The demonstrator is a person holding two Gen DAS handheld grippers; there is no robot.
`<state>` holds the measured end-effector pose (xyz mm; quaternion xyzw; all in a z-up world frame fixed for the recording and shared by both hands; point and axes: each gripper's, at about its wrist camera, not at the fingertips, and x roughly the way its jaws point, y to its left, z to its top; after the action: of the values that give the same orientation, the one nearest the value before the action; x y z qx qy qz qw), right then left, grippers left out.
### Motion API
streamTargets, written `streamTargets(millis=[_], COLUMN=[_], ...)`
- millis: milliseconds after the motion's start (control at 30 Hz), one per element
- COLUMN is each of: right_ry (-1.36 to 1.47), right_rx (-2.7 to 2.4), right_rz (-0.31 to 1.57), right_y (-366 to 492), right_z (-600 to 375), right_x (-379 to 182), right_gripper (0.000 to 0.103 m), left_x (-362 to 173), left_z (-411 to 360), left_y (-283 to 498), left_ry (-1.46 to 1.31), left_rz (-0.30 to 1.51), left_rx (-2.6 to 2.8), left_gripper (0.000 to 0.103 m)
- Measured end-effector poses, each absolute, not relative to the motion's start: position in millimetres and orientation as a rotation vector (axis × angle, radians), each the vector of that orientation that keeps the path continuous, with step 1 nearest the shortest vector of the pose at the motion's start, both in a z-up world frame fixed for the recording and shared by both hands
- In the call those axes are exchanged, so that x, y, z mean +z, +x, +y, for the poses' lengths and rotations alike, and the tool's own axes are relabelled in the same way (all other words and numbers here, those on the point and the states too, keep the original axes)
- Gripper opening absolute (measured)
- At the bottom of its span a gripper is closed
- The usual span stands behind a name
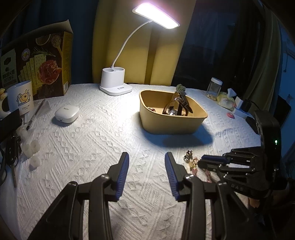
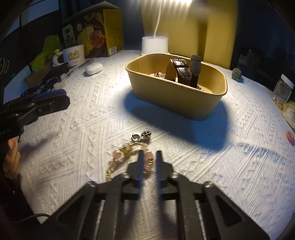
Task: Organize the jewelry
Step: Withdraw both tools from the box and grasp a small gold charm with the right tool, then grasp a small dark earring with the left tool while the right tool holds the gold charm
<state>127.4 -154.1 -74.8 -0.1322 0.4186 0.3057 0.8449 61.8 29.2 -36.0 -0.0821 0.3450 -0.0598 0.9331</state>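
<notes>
White cloth (image 2: 202, 175) — watches (image 2: 181, 71) in tub (image 2: 175, 99).

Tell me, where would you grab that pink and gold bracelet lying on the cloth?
Across one strand of the bracelet, coming down from above, I'd judge. It lies flat and limp on the white cloth, so there's no edge to catch from the side; the right gripper's narrow fingers can straddle a bead.

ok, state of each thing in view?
Desk lamp: on.
Kraft tub: open, watches inside.
Pink bead bracelet: on the cloth.
Right tool: shut on that bracelet.
Left tool: open, empty.
Earbud case: closed.
Glass jar: lidded.
</notes>
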Motion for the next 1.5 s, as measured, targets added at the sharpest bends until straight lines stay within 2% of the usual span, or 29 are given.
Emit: streamTargets(millis=[600,1233,1333,1500], right_ry=[-0.194,-0.081,-0.07,-0.06], right_rx=[0.617,0.586,0.587,0.593], right_rz=[0.748,0.77,0.776,0.776], right_y=[130,174,178,179], right_z=[-199,-259,-263,-266], right_x=[-26,-41,-44,-45], right_gripper=[0.009,0.009,0.009,0.009], left_x=[-31,-64,-65,-73], left_z=[-1,-53,-62,-75], left_y=[77,130,134,141], left_ry=[-0.1,-0.035,-0.011,0.042], left_rz=[0.746,0.893,0.901,0.94], left_rx=[-0.14,-0.201,-0.219,-0.225], left_gripper=[0.039,0.039,0.034,0.019])
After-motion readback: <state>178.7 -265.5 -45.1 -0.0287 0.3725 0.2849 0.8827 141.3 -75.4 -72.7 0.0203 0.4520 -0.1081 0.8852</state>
